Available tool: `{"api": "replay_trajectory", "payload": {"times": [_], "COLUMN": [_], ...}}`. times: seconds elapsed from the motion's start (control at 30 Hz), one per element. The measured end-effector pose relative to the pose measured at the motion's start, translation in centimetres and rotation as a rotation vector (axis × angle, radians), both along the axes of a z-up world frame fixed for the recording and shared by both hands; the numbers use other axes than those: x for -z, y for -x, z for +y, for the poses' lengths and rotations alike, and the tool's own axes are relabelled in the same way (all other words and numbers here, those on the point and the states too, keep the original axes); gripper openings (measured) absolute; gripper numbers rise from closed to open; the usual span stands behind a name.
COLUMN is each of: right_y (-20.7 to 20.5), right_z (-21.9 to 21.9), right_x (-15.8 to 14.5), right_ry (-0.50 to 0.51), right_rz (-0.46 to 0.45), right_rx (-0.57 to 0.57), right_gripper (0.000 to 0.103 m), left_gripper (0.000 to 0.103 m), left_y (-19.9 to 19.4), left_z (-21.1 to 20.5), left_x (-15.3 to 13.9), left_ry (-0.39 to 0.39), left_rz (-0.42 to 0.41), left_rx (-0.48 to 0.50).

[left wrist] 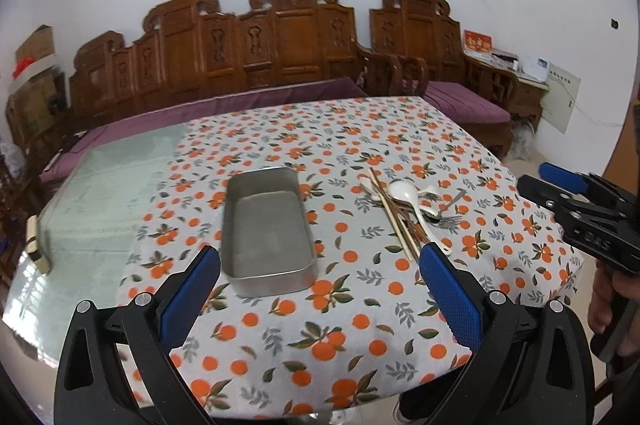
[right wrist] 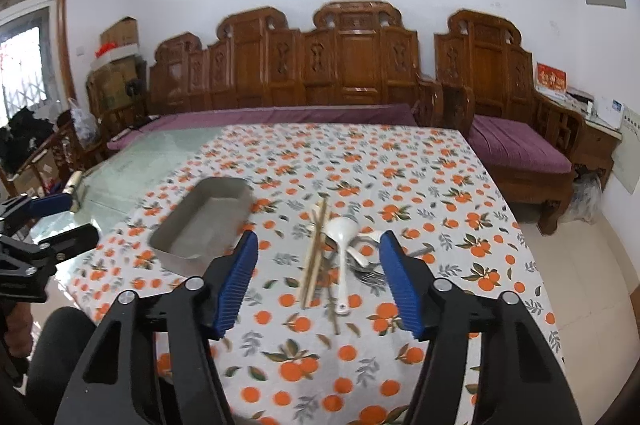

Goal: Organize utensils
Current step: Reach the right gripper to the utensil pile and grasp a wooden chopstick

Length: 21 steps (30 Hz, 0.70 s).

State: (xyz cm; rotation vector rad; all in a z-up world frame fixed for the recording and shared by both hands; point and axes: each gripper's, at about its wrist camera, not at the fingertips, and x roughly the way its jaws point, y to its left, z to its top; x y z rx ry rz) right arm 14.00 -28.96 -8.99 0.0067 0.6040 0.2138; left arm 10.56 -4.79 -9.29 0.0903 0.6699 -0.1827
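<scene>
A: Left wrist view: left gripper (left wrist: 320, 289) jaws wide apart, holding nothing, above the desk's (left wrist: 400, 129) near edge. Empty tin (left wrist: 269, 231) just ahead; utensils (left wrist: 404, 211) piled to its right.

B: Right wrist view?

A: Right gripper (right wrist: 318, 281) jaws also wide, nothing held, lined up on the pile. Chopsticks (right wrist: 314, 257) and spoon (right wrist: 341, 241) overlap forks.

B: Risk?

A: Tangled pile. Pinching one piece could likely drag others; thin chopsticks may slip or roll off.
</scene>
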Motion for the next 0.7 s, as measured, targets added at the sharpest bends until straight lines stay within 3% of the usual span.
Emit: {"api": "replay_trajectory", "payload": {"times": [0.23,0.47,0.53,0.6,0.7], "right_y": [-4.4,-8.7,-9.9,-10.9,-12.3], "right_z": [-1.0,1.1,1.5,1.6,1.8], "right_x": [4.1,8.9,10.5,11.6,13.5], "right_ry": [-0.02,-0.029,-0.021,-0.02,-0.005], "right_rz": [0.082,0.168,0.191,0.207,0.257], "right_rx": [-0.017,-0.14,-0.16,-0.172,-0.188], "right_gripper": [0.049,0.033,0.031,0.029,0.021], "left_gripper": [0.097,0.096,0.092,0.079,0.075], "left_y": [-3.7,-5.8,-6.1,-6.4,-6.8], "left_z": [-2.0,-2.9,-3.1,-3.4,-3.9], "left_x": [2.8,4.9,5.3,5.9,6.6], "left_ry": [-0.007,-0.011,-0.007,-0.006,-0.022], "left_rz": [0.064,0.112,0.123,0.141,0.156], "left_rx": [0.043,0.041,0.047,0.064,0.079]}}
